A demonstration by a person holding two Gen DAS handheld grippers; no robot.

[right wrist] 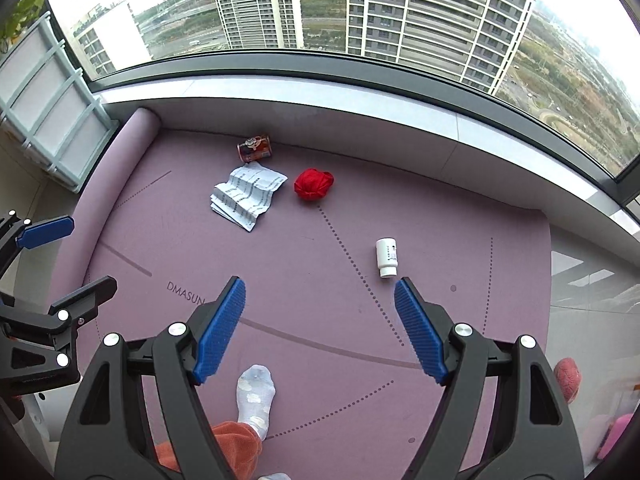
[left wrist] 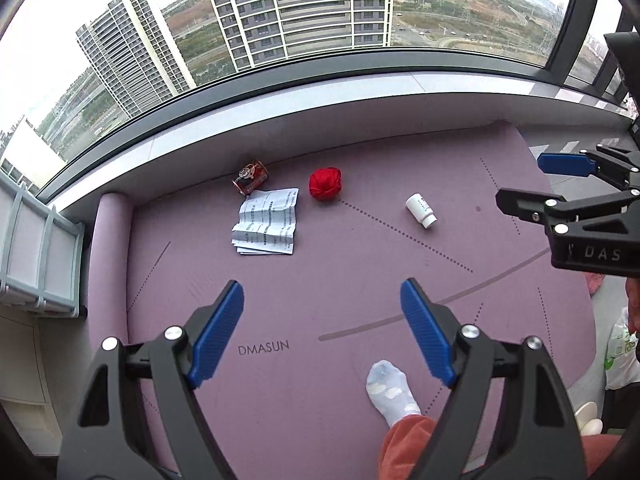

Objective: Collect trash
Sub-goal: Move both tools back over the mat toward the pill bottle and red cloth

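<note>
Landmark: we take the mauve foam exercise mat [left wrist: 304, 280] with the printed word DMASUN as our reference; it lies along a window sill, its left end rolled up.
Can: we see a crushed brown drink can [left wrist: 250, 176] lying on its side at the mat's far edge, just beside the sill; in the left wrist view its long axis runs roughly along that edge, one end facing left and toward us.
Leaflet: a creased white printed paper sheet [left wrist: 267, 222] lies flat on the mat just in front of the can, its near corner touching or almost touching it; we cannot tell which.
Red thing: a scrunched red ball of plastic or cloth [left wrist: 325, 183] sits on the mat just right of the leaflet, apart from it.
Bottle: a small white plastic pill bottle [right wrist: 386, 257] lies on its side, well right of the red ball; in the right wrist view its cap points toward us.
Left gripper [left wrist: 322, 332]: released, blue pads spread wide above the mat, nothing between them.
Right gripper [right wrist: 320, 328]: released too, gaping and empty, the bottle's cap just beyond its right pad.
Person: our socked foot [right wrist: 256, 394] rests on the mat's near part.
</note>
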